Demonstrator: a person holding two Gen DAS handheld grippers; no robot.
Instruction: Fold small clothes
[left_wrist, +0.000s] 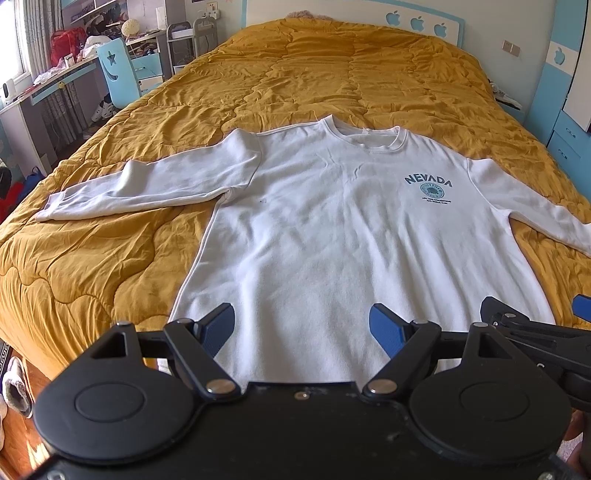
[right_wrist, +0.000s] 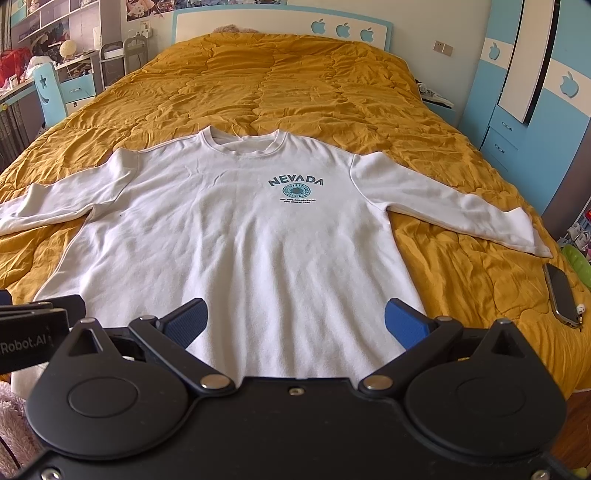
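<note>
Daylit bedroom. Mustard quilt (right_wrist: 295, 74) covers bed; white headboard (right_wrist: 258, 22) behind. Blue wardrobe (right_wrist: 517, 122) right, cluttered desk (left_wrist: 55, 77) left.

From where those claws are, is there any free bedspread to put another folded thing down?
Yes. The mustard quilt is bare between the sweatshirt collar and the headboard. Smaller bare patches lie below each sleeve beside the body. The near right edge is tighter: a phone lies there, just past the right sleeve cuff.
</note>
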